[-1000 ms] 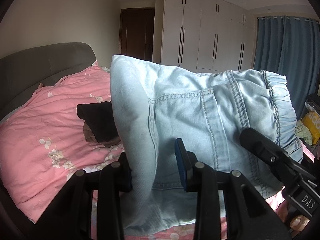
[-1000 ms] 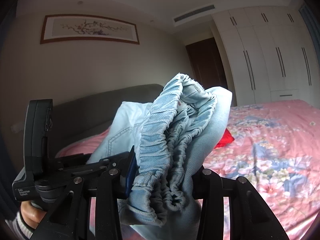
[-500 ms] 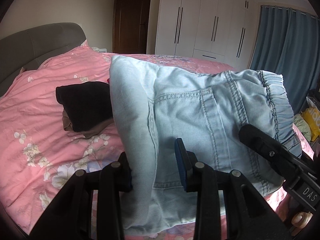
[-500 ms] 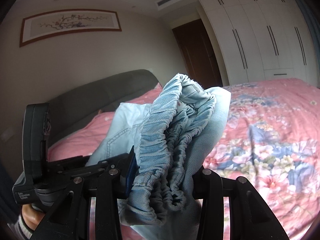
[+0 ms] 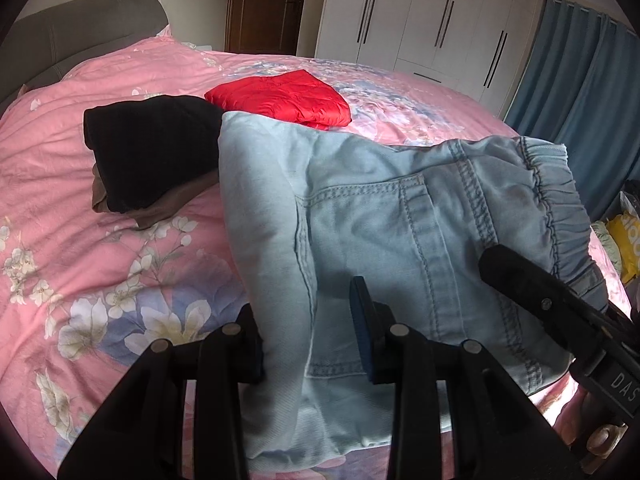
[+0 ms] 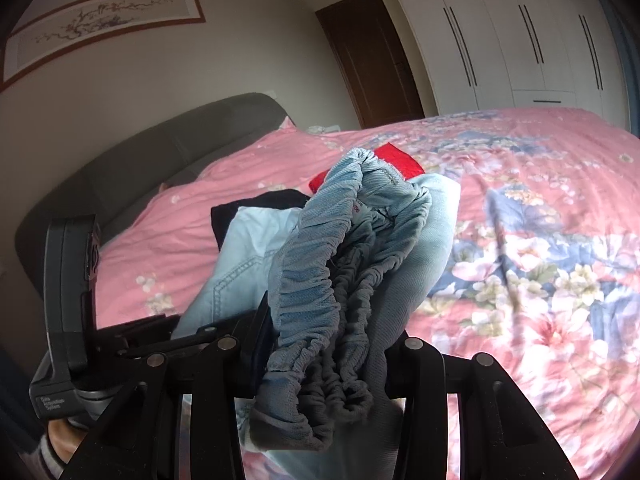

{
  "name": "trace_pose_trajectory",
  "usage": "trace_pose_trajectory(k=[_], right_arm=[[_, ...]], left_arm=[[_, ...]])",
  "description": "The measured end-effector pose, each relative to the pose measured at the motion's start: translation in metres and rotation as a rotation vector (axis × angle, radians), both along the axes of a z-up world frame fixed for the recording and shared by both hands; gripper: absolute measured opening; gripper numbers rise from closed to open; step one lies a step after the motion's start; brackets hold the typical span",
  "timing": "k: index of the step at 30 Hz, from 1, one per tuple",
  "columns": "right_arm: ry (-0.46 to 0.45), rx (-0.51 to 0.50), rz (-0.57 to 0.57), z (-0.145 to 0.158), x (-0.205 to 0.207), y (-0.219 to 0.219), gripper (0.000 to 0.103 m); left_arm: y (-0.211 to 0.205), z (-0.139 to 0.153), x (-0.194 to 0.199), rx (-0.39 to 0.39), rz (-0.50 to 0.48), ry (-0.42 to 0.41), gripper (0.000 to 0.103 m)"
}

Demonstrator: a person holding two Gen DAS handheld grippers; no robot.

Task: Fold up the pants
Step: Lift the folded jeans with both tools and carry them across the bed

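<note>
The folded light-blue denim pants hang between both grippers above the pink floral bed. My left gripper is shut on the folded edge of the pants, back pocket facing up. In the right wrist view my right gripper is shut on the bunched elastic waistband. The right gripper's body shows at the right of the left wrist view, and the left gripper's body stands at the left of the right wrist view.
A folded black garment on a brown one lies on the bed just left of the pants, a folded red jacket beyond it. Grey headboard at the back left, white wardrobes and blue curtain behind.
Both grippers have come down and tipped toward the bed with the pants still held. The red jacket and more of the black garment have come into view.
</note>
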State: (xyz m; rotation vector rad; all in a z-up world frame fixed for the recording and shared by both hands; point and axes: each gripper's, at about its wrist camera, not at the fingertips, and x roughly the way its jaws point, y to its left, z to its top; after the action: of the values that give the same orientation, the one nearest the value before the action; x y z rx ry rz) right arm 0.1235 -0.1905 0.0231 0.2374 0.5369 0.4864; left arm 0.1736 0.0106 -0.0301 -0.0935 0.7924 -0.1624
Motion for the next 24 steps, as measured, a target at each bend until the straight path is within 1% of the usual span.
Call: trace_pose_trajectory(k=[11,24], right_arm=[[0.113,0.012,0.001,-0.039,0.033,-0.002,0.043],[0.217,0.034,-0.003,-0.07,0.059,-0.005,0.043]], left_arm=[[-0.006,-0.032,0.026,0.026,0.0,0.09,0.032],[-0.005,-0.06,0.05,0.033,0.004,0.177,0.032]])
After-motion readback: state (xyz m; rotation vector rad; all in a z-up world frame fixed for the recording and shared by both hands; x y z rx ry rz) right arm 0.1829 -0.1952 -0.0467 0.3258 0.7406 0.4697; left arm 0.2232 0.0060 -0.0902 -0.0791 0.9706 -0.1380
